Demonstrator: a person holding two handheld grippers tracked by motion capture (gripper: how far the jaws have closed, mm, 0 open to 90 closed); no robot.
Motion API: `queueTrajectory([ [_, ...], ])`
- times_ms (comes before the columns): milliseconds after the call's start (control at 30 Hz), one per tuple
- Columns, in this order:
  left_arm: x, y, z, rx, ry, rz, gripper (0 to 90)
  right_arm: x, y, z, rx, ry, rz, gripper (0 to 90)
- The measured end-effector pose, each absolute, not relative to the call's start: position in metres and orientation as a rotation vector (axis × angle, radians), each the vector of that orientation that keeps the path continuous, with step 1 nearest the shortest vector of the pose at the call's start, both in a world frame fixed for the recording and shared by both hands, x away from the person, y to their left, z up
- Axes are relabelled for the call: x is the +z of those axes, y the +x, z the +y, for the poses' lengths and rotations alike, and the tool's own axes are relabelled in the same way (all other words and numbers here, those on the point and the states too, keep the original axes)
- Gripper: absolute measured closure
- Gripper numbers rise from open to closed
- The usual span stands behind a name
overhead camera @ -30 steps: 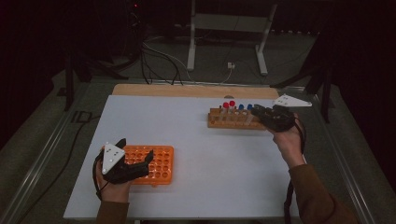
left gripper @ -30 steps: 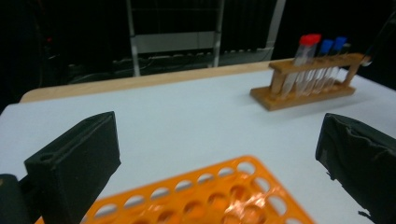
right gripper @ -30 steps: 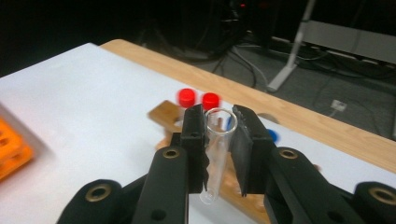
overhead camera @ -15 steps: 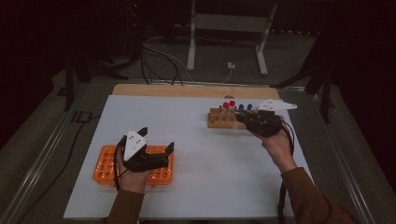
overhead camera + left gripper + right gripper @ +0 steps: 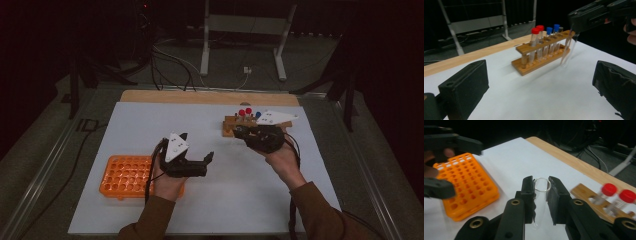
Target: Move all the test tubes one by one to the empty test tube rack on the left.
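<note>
My right gripper (image 5: 541,187) is shut on a clear uncapped test tube (image 5: 540,202), which hangs upright between its pads. In the high view the right gripper (image 5: 239,133) hovers just in front of the wooden rack (image 5: 231,131), which holds red-capped (image 5: 245,112) and blue-capped tubes. The left gripper view shows the held tube (image 5: 568,51) hanging beside that wooden rack (image 5: 541,53). My left gripper (image 5: 197,146) stands open and empty over the white mat, right of the orange rack (image 5: 125,175), with its jaws pointing at the wooden rack.
An orange rack (image 5: 466,185) with several empty holes lies at the front left. A wooden board (image 5: 210,97) runs along the mat's far edge. A metal stand (image 5: 205,45) and cables lie on the floor beyond the table.
My left gripper has moved right, off the orange rack toward the table's middle. My right gripper has moved left along the wooden rack, carrying the clear tube.
</note>
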State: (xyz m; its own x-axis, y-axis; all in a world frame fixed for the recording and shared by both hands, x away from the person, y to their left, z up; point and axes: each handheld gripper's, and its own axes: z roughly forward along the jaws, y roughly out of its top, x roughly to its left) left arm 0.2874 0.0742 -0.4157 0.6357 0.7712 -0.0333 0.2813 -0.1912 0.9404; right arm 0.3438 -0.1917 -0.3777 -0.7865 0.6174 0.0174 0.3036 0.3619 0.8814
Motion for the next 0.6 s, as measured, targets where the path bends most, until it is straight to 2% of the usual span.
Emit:
queueTrajectory([
  [133,-0.416,0.292,0.059,0.504,1.801,0.831,9.9,-0.379,0.34,-0.181,1.407,0.782,2.338,75.9],
  [267,-0.417,0.293,0.049,0.509,1.828,0.809,15.0,-0.379,0.337,-0.174,1.415,0.76,2.358,75.9],
  [367,-0.419,0.295,0.042,0.515,1.846,0.81,28.3,-0.381,0.334,-0.166,1.425,0.74,2.381,75.9],
  [500,-0.42,0.297,0.038,0.491,1.851,0.79,50.7,-0.382,0.332,-0.16,1.439,0.718,2.402,75.9],
  [600,-0.42,0.297,0.037,0.467,1.854,0.78,61.6,-0.383,0.331,-0.157,1.442,0.714,2.411,75.9],
])
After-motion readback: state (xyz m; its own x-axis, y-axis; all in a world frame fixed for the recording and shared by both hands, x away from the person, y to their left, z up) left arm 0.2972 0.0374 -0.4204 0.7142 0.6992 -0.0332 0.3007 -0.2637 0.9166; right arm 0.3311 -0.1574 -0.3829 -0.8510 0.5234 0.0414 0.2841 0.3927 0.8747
